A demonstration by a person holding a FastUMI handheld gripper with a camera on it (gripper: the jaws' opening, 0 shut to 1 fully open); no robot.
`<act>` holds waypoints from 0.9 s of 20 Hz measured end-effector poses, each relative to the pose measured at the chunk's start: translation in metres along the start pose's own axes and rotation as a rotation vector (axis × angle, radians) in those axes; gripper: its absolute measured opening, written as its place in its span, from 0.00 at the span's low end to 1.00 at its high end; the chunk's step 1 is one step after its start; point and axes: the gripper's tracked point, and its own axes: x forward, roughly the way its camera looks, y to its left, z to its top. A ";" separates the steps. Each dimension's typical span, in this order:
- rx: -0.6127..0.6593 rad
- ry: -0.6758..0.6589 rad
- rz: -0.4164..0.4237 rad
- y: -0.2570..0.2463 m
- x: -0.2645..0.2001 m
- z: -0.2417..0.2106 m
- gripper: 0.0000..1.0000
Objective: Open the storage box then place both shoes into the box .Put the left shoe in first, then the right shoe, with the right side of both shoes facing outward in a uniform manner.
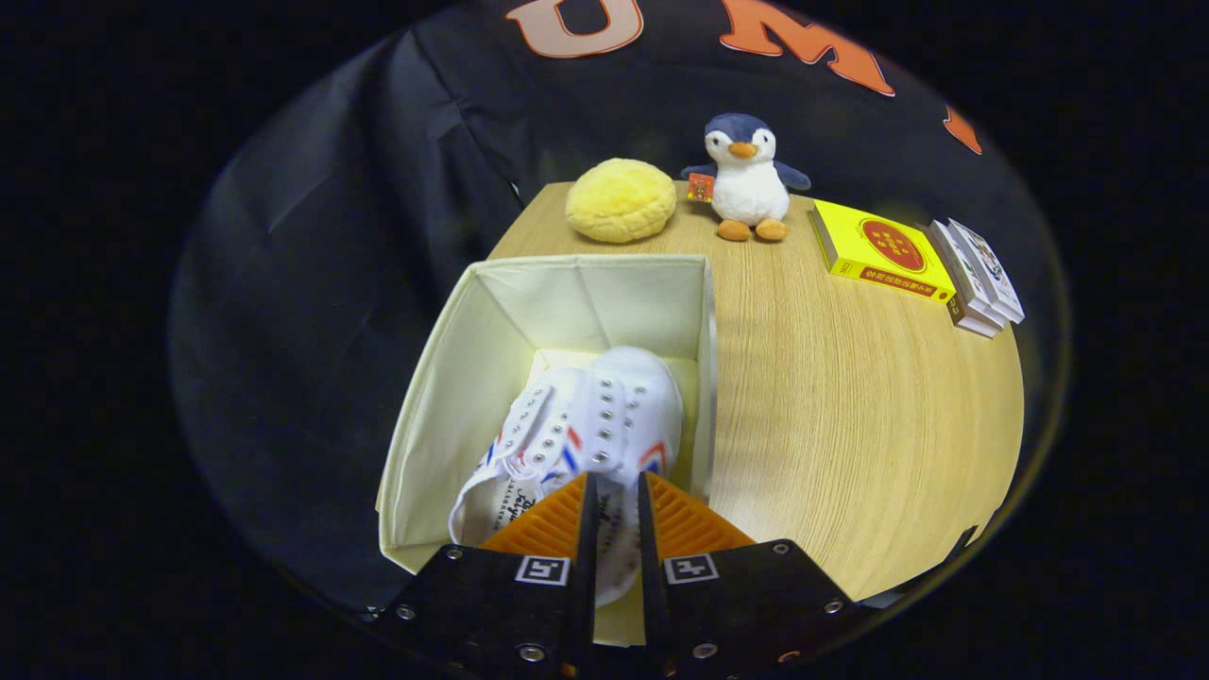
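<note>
An open cream fabric storage box (453,378) sits at the near left part of a round wooden table (850,406). Inside it lie two white lace-up shoes with red and blue marks on their sides, toes pointing away. The left shoe (524,434) lies closer to the box's left wall; the right shoe (628,406) lies against it, nearer the box's right wall. The gripper (615,496) reaches down into the box, and its two fingers are drawn close together, pinching the heel end of the right shoe between them. Beyond the box, at the table's far edge, sit a round yellow plush cushion (621,199) and a plush penguin (748,178). Further right lie a yellow box with a red circle (878,250) and, just beside it, a small stack of books (978,276).
</note>
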 end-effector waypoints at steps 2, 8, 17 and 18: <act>0.012 -0.042 0.027 -0.003 -0.016 0.014 0.23; 0.010 -0.202 0.044 -0.037 -0.072 0.057 0.35; 0.067 -0.476 -0.066 -0.149 -0.144 0.101 0.74; 0.073 -0.509 -0.081 -0.162 -0.156 0.105 0.78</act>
